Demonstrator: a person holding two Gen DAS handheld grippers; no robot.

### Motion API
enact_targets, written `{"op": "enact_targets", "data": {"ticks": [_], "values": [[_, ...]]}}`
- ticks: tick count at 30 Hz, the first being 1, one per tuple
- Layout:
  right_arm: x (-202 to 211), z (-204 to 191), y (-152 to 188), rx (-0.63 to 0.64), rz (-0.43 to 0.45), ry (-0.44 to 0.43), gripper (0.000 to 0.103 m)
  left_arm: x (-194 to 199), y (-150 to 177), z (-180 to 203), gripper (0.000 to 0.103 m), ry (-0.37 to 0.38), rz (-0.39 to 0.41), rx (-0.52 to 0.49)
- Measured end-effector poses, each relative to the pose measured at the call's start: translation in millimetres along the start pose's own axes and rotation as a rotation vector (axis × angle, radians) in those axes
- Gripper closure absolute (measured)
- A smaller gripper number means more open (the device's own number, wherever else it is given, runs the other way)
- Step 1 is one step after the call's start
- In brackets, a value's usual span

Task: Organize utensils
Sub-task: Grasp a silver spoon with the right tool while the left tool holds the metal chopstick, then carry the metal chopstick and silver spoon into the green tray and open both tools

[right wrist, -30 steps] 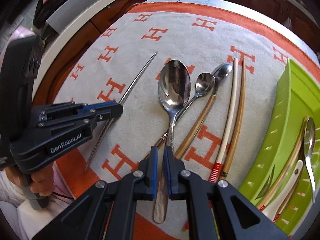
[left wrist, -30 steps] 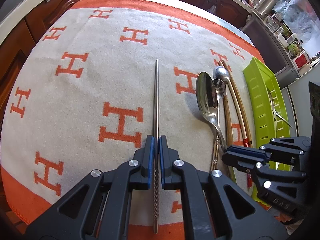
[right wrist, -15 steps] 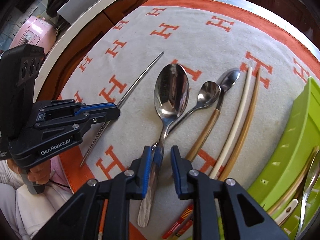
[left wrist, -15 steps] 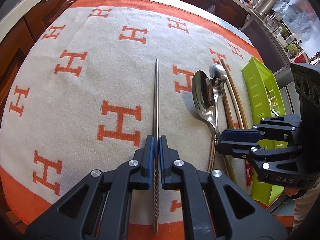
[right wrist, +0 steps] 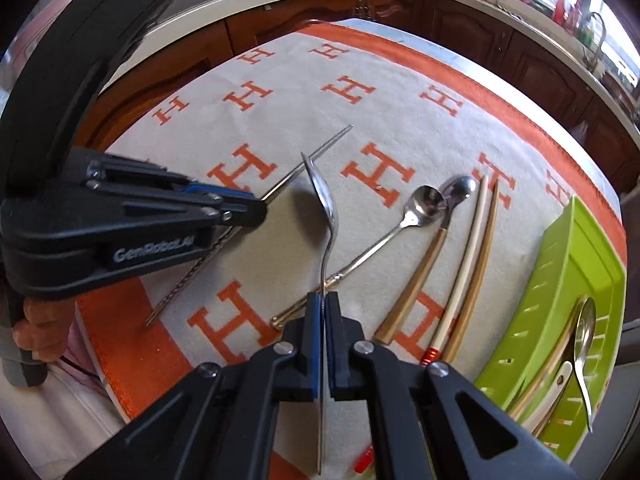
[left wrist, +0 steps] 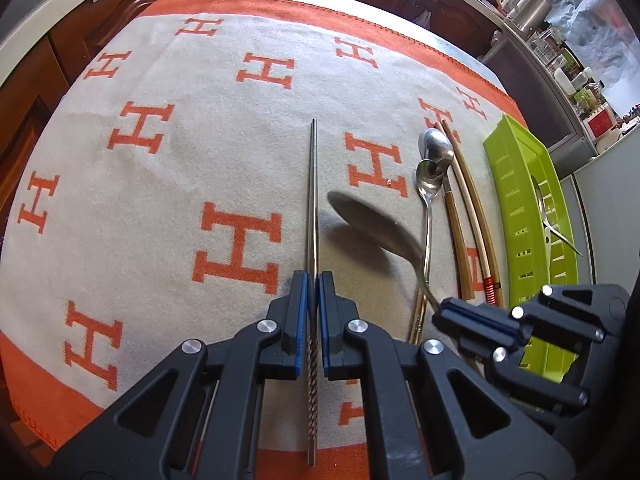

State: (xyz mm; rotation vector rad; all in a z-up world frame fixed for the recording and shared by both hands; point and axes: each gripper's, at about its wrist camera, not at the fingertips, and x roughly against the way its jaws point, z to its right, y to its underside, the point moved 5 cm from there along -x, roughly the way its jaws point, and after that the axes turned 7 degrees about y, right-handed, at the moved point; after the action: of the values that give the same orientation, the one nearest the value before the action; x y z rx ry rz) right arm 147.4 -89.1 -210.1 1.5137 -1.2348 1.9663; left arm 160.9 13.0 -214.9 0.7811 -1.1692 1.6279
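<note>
Large spoon (right wrist: pixel 326 216) handle is pinched between right gripper (right wrist: pixel 325 300) fingers; left gripper (left wrist: pixel 313 280) fingers pinch the metal chopsticks (left wrist: pixel 313 200).

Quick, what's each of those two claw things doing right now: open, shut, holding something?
Left gripper: shut on the metal chopstick.
Right gripper: shut on the big spoon, gripping its handle.

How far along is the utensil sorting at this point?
Partly done: the green tray already holds a few utensils. In hand: the right gripper is shut on the large spoon, and the left gripper is shut on the metal chopstick. Left on the cloth: two smaller spoons and two chopsticks.
</note>
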Motion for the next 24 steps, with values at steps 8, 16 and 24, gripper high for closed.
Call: {"op": "enact_targets", "data": {"ticks": [8, 16, 24], "values": [[-13, -2, 2, -0.035, -0.032, 0.001, 0.099, 0, 1, 0, 0.099, 0.006, -0.002, 0.005], [-7, 7, 6, -0.155, -0.029, -0.037, 0.101, 1, 4, 0, 0.099, 0.016, 0.012, -0.003], [24, 37, 21, -0.437, 0.033, -0.105, 0.101, 21, 2, 10, 0.1, 0.047, 0.057, 0.012]]}}
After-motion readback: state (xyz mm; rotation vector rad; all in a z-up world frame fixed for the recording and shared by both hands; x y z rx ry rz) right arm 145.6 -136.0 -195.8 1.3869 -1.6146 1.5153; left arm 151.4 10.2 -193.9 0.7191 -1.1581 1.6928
